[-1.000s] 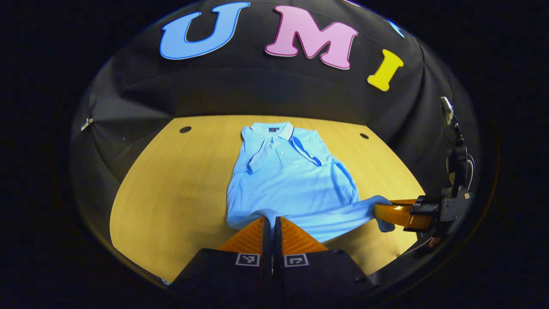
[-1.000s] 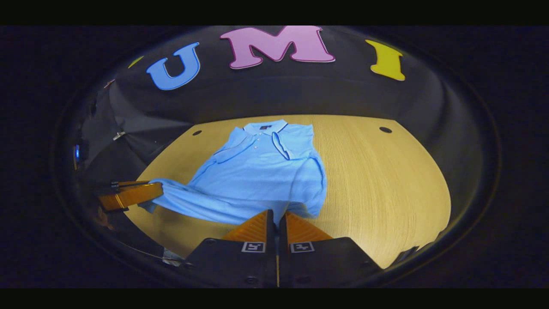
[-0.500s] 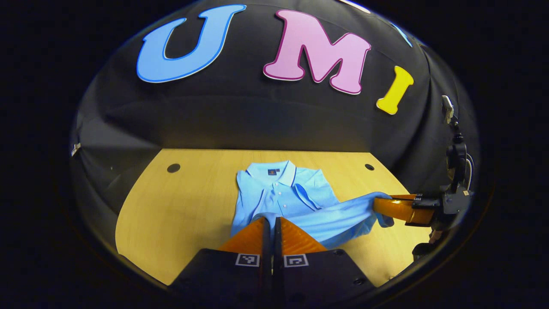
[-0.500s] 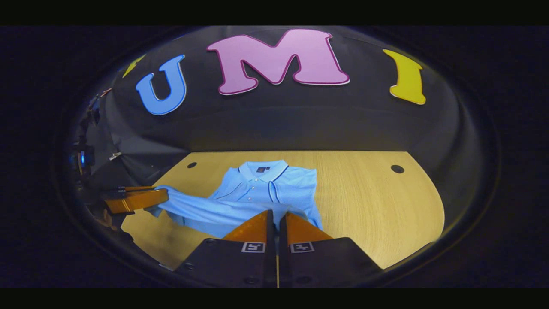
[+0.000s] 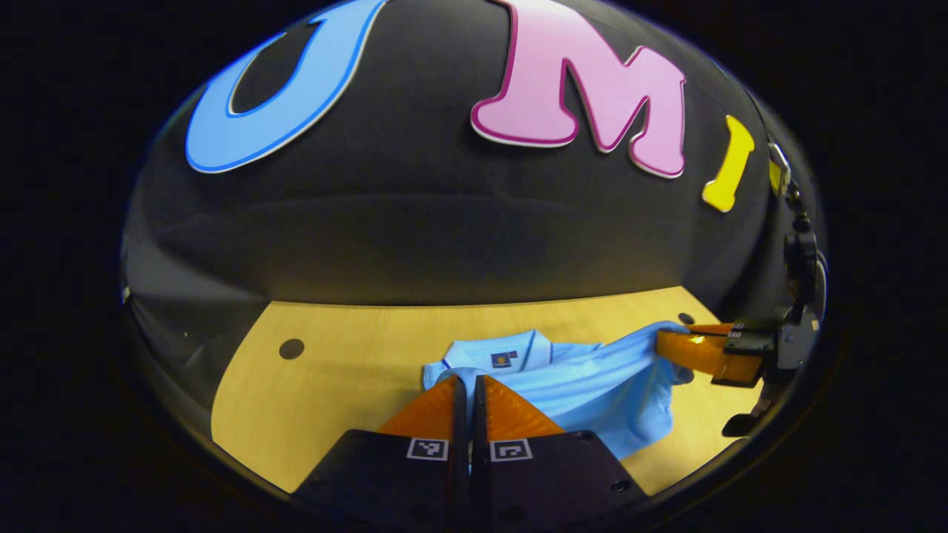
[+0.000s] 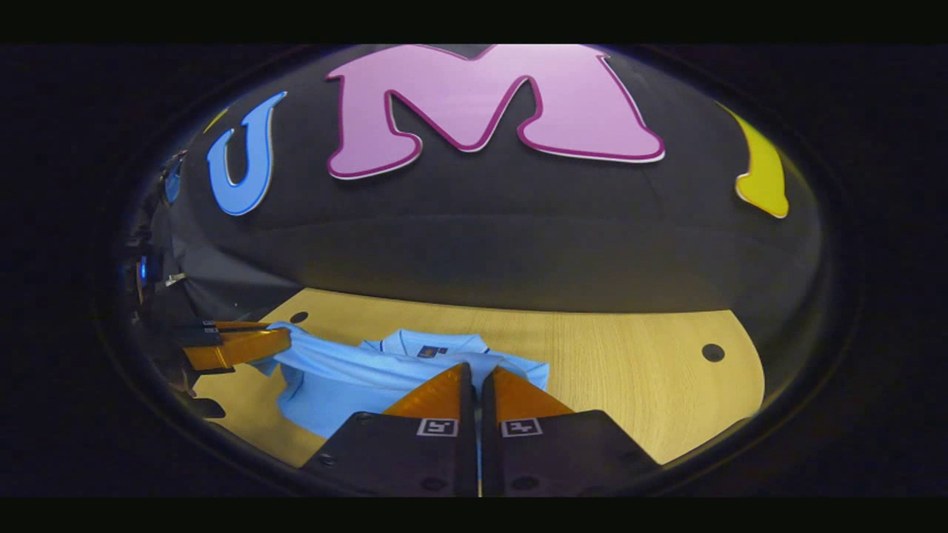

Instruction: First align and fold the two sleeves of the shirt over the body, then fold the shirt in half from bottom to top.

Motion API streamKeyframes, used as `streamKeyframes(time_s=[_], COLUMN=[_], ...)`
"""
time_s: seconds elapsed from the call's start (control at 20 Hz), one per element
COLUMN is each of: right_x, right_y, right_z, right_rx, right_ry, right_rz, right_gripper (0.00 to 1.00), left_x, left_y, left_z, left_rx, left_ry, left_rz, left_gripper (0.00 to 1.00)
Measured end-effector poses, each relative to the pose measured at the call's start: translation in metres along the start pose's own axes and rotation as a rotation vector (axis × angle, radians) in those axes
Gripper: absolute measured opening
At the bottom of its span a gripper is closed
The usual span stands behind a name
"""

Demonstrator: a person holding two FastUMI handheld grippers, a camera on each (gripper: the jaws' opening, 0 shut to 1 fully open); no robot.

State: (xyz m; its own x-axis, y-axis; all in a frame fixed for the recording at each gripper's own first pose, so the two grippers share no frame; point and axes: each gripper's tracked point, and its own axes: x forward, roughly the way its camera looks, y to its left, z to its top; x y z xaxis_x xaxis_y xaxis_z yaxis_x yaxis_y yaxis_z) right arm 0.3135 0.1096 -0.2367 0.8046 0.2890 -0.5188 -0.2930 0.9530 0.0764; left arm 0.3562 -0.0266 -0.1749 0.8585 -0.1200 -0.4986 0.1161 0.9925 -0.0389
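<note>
A light blue polo shirt lies on the wooden table, its collar toward the wall. My left gripper is shut on one corner of the bottom hem. In the left gripper view, the right gripper pinches the other corner at the right, and the hem stretches between the two above the collar end. In the right gripper view, my right gripper is shut on the shirt, with the left gripper at the far left. The lower body and folded sleeves are hidden under the raised cloth.
The booth wall rises just beyond the table's far edge. Small round holes sit in the tabletop near the far corners. Bare wood lies on both sides of the shirt.
Both grippers have carried the bottom hem forward over the body toward the collar. The wall is much closer, and the shirt's body is now covered by the folded-over cloth.
</note>
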Motion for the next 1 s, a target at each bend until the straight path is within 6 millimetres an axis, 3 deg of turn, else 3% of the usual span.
streamKeyframes(time_s=[0.1, 0.25, 0.3, 0.4, 0.5, 0.6, 0.65, 0.7, 0.85, 0.9, 0.95, 1.0], right_x=[0.025, 0.063, 0.077, 0.096, 0.114, 0.124, 0.128, 0.129, 0.121, 0.118, 0.11, 0.104], right_y=[-0.007, -0.015, -0.017, -0.024, -0.03, -0.032, -0.032, -0.033, -0.031, -0.029, -0.028, -0.026], right_z=[0.003, 0.004, 0.002, -0.005, -0.013, -0.022, -0.024, -0.025, -0.022, -0.017, -0.01, -0.001], right_rx=[-0.023, -0.041, -0.041, -0.057, -0.073, -0.065, -0.063, -0.064, -0.086, -0.093, -0.092, -0.083], right_ry=[0.014, 0.023, 0.031, 0.038, 0.046, 0.055, 0.056, 0.053, 0.049, 0.041, 0.016, -0.021], right_rz=[-0.007, -0.024, -0.034, -0.058, -0.081, -0.098, -0.105, -0.113, -0.125, -0.13, -0.145, -0.157], right_gripper=[0.01, 0.06, 0.0, 0.12, 0.06, 0.12, 0.01, 0.06, 0.07, 0.19, 0.2, 0.29], left_x=[0.027, 0.07, 0.084, 0.109, 0.131, 0.145, 0.151, 0.155, 0.154, 0.148, 0.141, 0.129], left_y=[0.004, 0.013, 0.013, 0.014, 0.017, 0.018, 0.019, 0.02, 0.029, 0.031, 0.031, 0.03], left_z=[0.007, 0.009, 0.006, 0.002, -0.006, -0.017, -0.018, -0.018, -0.017, -0.014, -0.008, -0.002], left_rx=[-0.012, -0.012, -0.01, -0.007, -0.004, -0.01, -0.011, -0.013, -0.011, -0.011, -0.019, -0.026], left_ry=[0.007, 0.014, 0.022, 0.008, 0.004, 0.009, 0.002, -0.008, -0.03, -0.037, -0.059, -0.089], left_rz=[-0.007, -0.013, -0.016, -0.021, -0.022, -0.016, -0.009, -0.002, 0.039, 0.056, 0.06, 0.055], left_gripper=[0.06, 0.06, 0.06, 0.06, 0.06, 0.06, 0.06, 0.06, 0.19, 0.26, 0.4, 0.55])
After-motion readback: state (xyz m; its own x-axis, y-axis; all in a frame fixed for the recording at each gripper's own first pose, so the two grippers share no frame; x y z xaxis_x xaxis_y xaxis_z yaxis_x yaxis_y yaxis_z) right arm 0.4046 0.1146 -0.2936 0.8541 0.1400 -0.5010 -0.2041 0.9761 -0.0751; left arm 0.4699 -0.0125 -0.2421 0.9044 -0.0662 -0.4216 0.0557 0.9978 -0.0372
